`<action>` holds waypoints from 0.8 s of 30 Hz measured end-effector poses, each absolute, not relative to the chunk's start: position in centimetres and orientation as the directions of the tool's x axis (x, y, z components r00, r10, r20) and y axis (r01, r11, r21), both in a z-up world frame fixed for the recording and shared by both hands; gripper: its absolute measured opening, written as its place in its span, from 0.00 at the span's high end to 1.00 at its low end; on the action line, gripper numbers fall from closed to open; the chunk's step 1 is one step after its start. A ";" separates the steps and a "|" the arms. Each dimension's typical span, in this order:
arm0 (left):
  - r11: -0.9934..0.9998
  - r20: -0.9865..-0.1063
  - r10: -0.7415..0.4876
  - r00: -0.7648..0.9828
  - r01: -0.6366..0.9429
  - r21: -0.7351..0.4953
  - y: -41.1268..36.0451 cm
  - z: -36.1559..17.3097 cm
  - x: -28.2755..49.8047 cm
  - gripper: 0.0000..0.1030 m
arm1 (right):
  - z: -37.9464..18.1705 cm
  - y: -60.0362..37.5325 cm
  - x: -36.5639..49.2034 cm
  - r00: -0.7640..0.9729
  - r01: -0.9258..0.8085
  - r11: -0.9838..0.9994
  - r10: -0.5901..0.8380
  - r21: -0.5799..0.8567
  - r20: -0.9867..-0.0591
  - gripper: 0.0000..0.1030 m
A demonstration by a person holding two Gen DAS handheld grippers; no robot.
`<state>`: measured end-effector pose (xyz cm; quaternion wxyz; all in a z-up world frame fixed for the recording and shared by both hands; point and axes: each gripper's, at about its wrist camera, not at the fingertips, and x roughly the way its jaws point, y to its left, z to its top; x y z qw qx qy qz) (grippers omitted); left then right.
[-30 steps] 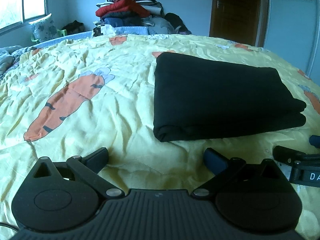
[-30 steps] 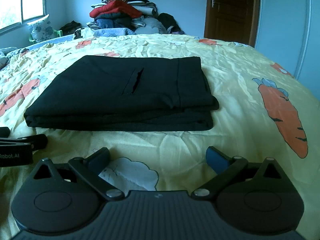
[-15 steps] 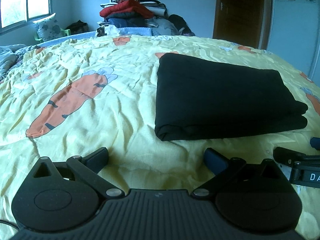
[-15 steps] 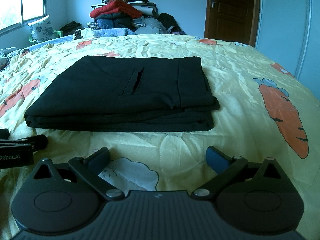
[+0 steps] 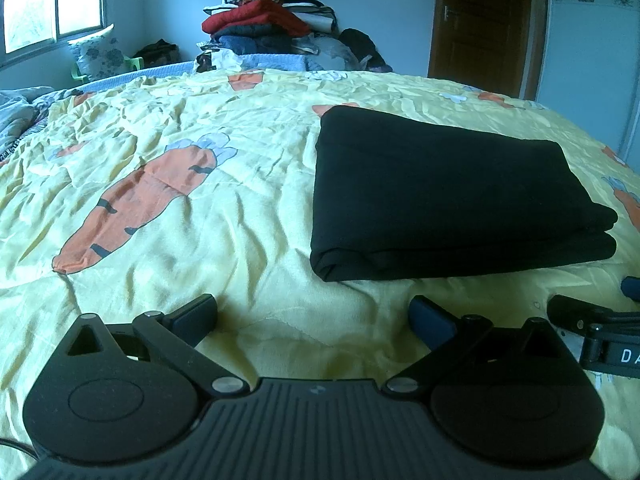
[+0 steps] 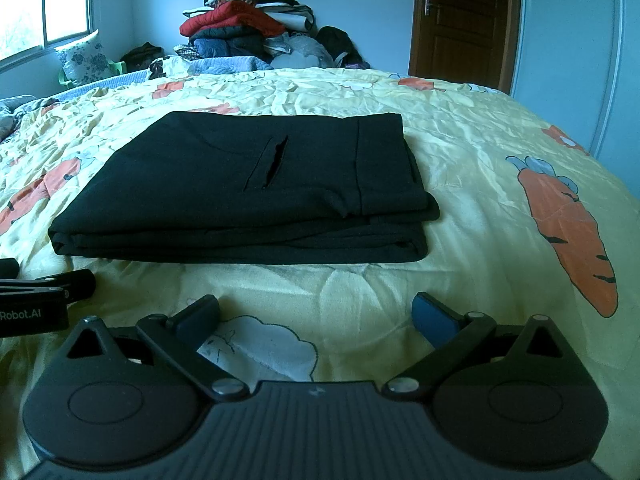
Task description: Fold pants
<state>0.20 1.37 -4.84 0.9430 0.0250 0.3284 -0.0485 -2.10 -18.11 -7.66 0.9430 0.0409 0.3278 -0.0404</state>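
Note:
The black pants (image 5: 448,196) lie folded in a flat rectangle on the yellow carrot-print bedspread (image 5: 180,240). In the right wrist view the pants (image 6: 248,192) show a pocket slit on top and stacked layers at the near edge. My left gripper (image 5: 314,316) is open and empty, just short of the pants' near left corner. My right gripper (image 6: 316,312) is open and empty, just short of the pants' near edge. Each gripper shows at the other view's side edge: the right gripper (image 5: 592,332) and the left gripper (image 6: 44,292).
A pile of clothes (image 5: 264,28) stands beyond the far end of the bed. A brown door (image 6: 464,20) is at the back right, a window (image 5: 44,4) at the back left. A floral pillow (image 6: 80,60) sits near the window.
The left wrist view has shifted slightly, so the pants sit a little higher and further right in it. The right gripper has barely moved. Both grippers stay open.

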 end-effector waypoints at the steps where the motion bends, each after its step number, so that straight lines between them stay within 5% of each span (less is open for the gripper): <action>1: 0.994 -0.621 -0.073 0.780 0.107 0.018 1.3 -4.8 0.2 0.00 | -7.7 -18.1 -2.1 0.782 0.103 0.993 -0.049 0.051 -0.621 0.00; 24: 0.995 -0.623 -0.079 0.778 0.105 0.004 1.5 -4.9 0.2 0.00 | -7.7 -18.1 -2.1 0.782 0.103 0.993 -0.049 0.051 -0.621 0.00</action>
